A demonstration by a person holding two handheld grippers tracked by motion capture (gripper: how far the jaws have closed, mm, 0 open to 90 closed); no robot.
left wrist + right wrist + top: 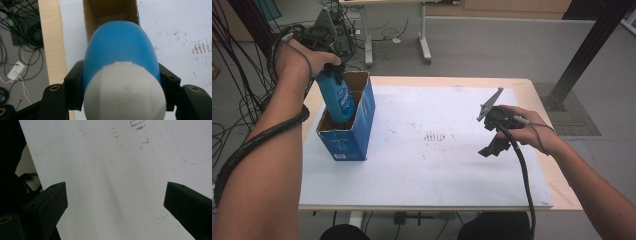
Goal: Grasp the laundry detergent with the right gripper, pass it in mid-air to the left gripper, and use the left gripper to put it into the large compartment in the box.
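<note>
White-capped blue bottle (120, 65), clamped in my left gripper's (328, 67) fingers, hangs half inside the cardboard box (362, 125); well right of the box, my right gripper's (492, 145) fingers stand apart above the counter (437, 170).

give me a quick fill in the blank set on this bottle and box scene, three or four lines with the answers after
1. The left gripper is shut on a blue bottle with a ____ cap.
2. The bottle's lower end is inside an open blue ____ box.
3. The right gripper hangs over the white sheet with its jaws ____.
4. The box stands near the table's ____ edge in the high view.

Missing words: white; cardboard; open; left
</note>
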